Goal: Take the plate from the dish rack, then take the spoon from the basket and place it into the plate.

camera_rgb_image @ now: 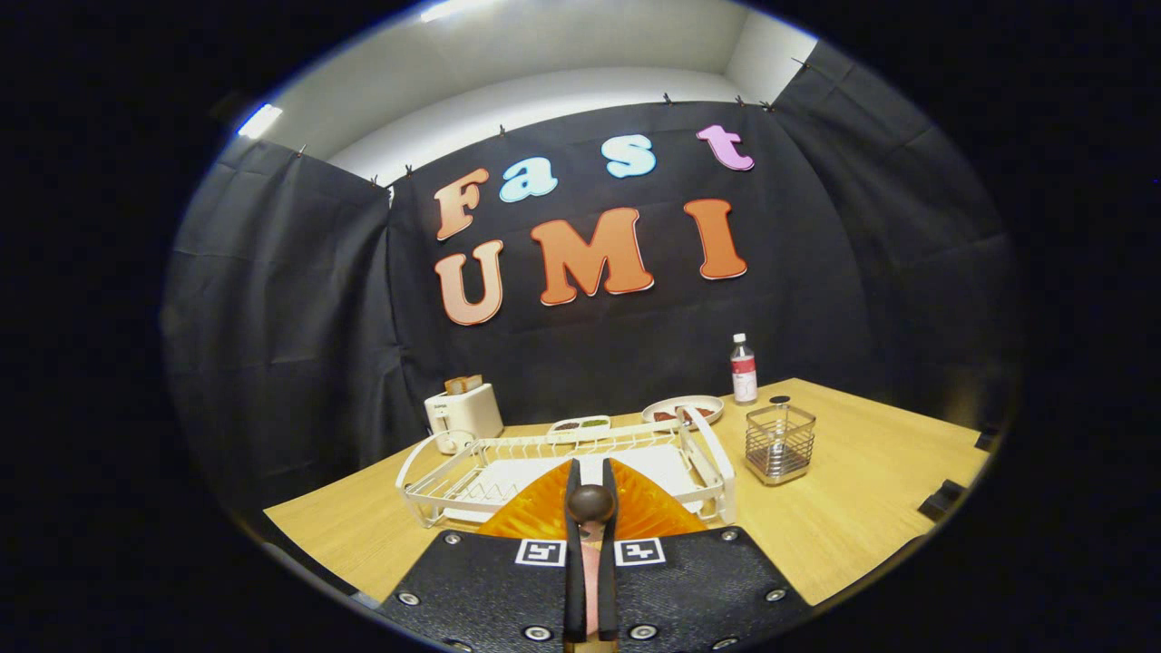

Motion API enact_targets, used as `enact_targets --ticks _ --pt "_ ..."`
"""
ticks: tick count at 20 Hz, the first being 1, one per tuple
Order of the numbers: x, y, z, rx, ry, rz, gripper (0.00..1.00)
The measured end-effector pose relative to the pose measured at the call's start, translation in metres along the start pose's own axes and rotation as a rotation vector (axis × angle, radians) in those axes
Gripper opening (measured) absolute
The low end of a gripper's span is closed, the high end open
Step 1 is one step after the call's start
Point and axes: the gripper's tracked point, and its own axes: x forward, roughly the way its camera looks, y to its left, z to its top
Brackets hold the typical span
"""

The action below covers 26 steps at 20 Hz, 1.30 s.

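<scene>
gripper (590,479) clamped on orange plate (635,510) rim, held edge-on so it clears the dish rack (717,458); wire basket (780,443) at 2 o'clock; spoon presumably inside.

Claw (590,472) apparently clamped on orange plate (635,512) over dish rack (717,472).

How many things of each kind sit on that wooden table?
Dish rack: 1
Orange plate, gripped by the tongs: 1
Toaster: 1
Bottle: 1
Wire basket: 1
Food dishes: 2
Total: 7
</scene>
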Motion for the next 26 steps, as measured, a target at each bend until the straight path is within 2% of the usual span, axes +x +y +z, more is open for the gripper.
enact_targets --ticks 6,10,18,24,26 --pt "0.007 0.045 -0.045 -0.004 0.067 0.071 0.05" --pt "0.015 0.055 -0.066 -0.016 0.103 0.079 0.05" --pt "0.029 0.062 -0.075 -0.036 0.127 0.088 0.05" --pt "0.024 0.052 -0.101 -0.056 0.23 0.063 0.14" --pt "0.022 0.048 -0.106 -0.049 0.256 0.057 0.27"
